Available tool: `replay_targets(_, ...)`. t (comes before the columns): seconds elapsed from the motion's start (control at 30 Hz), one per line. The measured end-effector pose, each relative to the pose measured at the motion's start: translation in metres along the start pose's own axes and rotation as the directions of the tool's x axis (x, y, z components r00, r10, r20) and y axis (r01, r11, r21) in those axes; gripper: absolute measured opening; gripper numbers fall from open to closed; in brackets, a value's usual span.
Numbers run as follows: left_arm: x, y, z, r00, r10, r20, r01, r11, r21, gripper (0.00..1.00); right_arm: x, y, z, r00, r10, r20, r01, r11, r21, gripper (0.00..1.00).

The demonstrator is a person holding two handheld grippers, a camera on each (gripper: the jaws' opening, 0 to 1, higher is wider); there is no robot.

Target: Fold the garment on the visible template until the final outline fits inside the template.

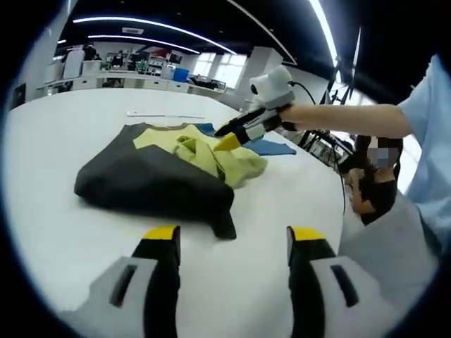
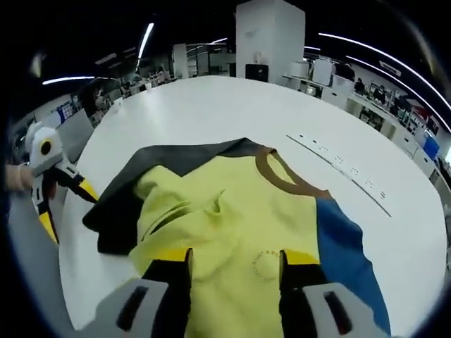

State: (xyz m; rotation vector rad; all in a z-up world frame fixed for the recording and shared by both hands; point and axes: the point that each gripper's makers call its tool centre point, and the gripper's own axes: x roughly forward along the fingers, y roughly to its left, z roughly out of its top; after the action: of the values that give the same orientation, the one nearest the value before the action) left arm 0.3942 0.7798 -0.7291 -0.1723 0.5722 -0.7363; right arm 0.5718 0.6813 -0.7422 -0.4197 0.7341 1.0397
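A garment with a yellow-green body (image 2: 232, 211), a brown collar (image 2: 282, 172) and dark grey parts (image 2: 176, 158) lies bunched on the white table (image 2: 211, 105). A flat blue template (image 2: 345, 246) sticks out from under it. In the left gripper view the dark grey cloth (image 1: 148, 179) is nearest, with rumpled yellow cloth (image 1: 225, 162) and the blue template (image 1: 271, 146) behind. My left gripper (image 1: 232, 239) is open above bare table, short of the garment. My right gripper (image 2: 236, 257) is open just over the yellow cloth. It appears as the right gripper (image 1: 231, 139) at the yellow folds.
A long white strip with sockets (image 2: 338, 165) lies on the table beyond the garment. A person's forearm (image 1: 352, 118) holds the right gripper. The left gripper (image 2: 60, 190) hangs near the table's edge. Desks and a white pillar (image 2: 268, 35) stand far behind.
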Motion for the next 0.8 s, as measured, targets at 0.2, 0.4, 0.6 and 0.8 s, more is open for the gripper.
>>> replay_targets(0.2,0.0,0.0,-0.001,1.0,-0.001,-0.001,0.001,1.0,-0.001,0.58,-0.007,0.005,0.001,1.0,0.009,0.027,-0.009,1.0,-0.008,0.67)
replay_targets(0.4,0.002,0.0,-0.002,1.0,0.006,0.0,-0.006,1.0,-0.001,0.57,-0.014,0.013,-0.002,0.999,0.028,0.034,-0.027,0.999,-0.039,0.84)
replay_targets(0.6,0.004,-0.001,-0.003,1.0,0.006,0.002,-0.006,1.0,-0.005,0.56,-0.021,0.013,-0.004,0.999,0.026,0.041,-0.025,0.999,-0.033,0.89)
replay_targets(0.8,0.005,-0.002,-0.002,1.0,0.005,0.006,-0.005,1.0,-0.009,0.55,-0.028,0.013,-0.005,0.998,0.016,0.061,-0.015,1.0,-0.017,1.0)
